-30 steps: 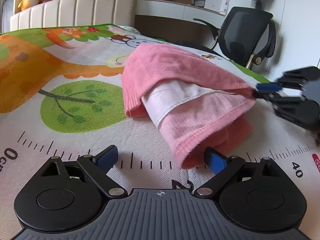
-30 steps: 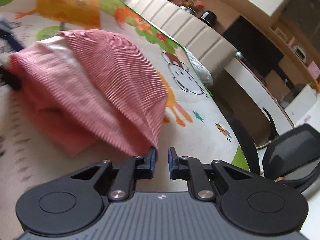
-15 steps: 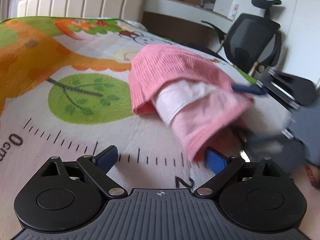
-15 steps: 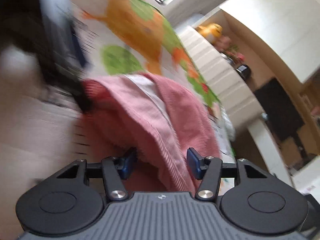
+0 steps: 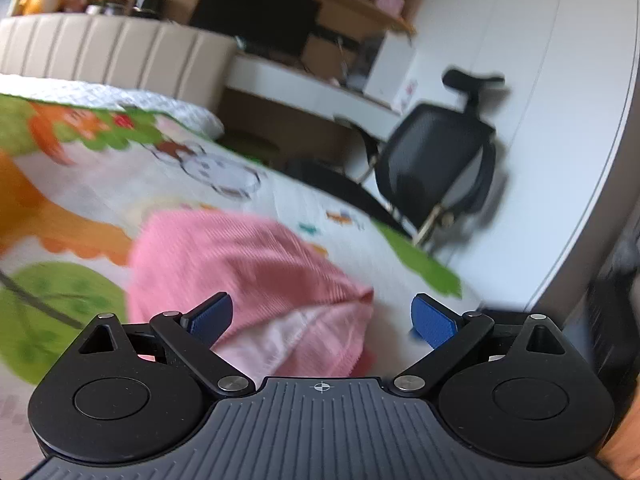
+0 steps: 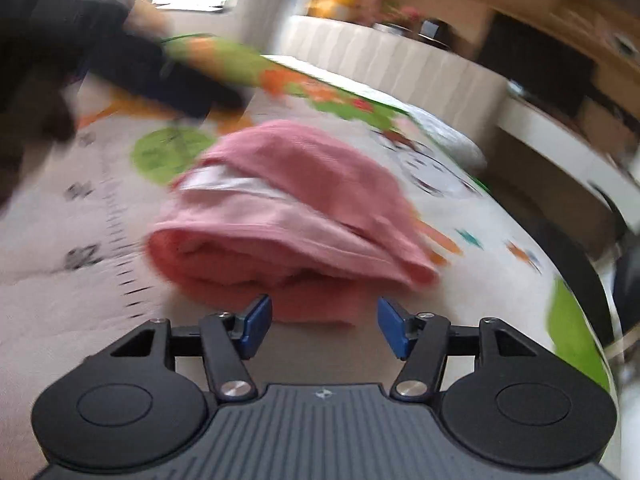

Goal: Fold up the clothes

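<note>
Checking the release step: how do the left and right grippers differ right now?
The left gripper stands wider open than the right gripper. The pink folded garment shows between the left gripper's fingers, while it lies just ahead of the right's, whose jaws have just been opening. Both are open and hold nothing.

Left gripper [image 5: 322, 316] spread wide, blue pads [image 5: 434, 320] far apart, nothing pinched. Right gripper [image 6: 323, 326] with jaws just opened, parted about halfway, pads [image 6: 256, 320] gripping nothing. Both angled downward.
</note>
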Demonstrator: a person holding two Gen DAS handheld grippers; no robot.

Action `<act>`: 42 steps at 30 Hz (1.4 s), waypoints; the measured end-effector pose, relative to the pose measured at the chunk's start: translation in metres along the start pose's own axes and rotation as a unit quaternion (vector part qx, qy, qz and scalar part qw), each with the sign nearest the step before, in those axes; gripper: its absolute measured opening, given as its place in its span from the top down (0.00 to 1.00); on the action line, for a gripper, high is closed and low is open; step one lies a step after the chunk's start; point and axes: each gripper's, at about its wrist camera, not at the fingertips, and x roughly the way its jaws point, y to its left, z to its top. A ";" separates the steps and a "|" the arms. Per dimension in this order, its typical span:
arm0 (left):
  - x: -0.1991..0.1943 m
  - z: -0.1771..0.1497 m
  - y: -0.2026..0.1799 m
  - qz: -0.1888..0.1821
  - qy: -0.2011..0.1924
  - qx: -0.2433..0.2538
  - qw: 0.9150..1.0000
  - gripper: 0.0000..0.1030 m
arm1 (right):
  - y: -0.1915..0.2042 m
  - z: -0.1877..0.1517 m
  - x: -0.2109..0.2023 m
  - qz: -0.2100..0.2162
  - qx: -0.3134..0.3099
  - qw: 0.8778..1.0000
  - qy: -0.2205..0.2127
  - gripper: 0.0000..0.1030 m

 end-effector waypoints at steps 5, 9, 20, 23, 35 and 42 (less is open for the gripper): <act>0.007 -0.024 -0.007 0.094 0.029 0.107 0.989 0.04 | -0.024 -0.001 -0.002 -0.044 0.042 0.998 -0.002 0.39; -0.007 -0.022 0.033 0.199 0.020 0.101 0.975 0.03 | -0.020 0.009 -0.008 -0.037 0.046 0.998 -0.024 0.36; -0.054 -0.029 0.034 0.121 0.025 0.132 0.983 0.04 | 0.014 0.037 0.018 -0.008 0.016 0.999 -0.036 0.34; -0.037 -0.042 0.011 0.140 0.040 0.218 0.965 0.03 | 0.015 0.033 0.015 -0.015 0.009 0.999 -0.036 0.34; -0.053 -0.013 0.115 0.046 0.051 -0.064 0.996 0.02 | 0.022 0.028 0.001 0.045 0.032 0.998 -0.037 0.32; -0.017 -0.023 0.123 0.053 0.069 -0.150 0.985 0.02 | 0.088 0.020 -0.003 0.077 -0.106 0.991 -0.038 0.31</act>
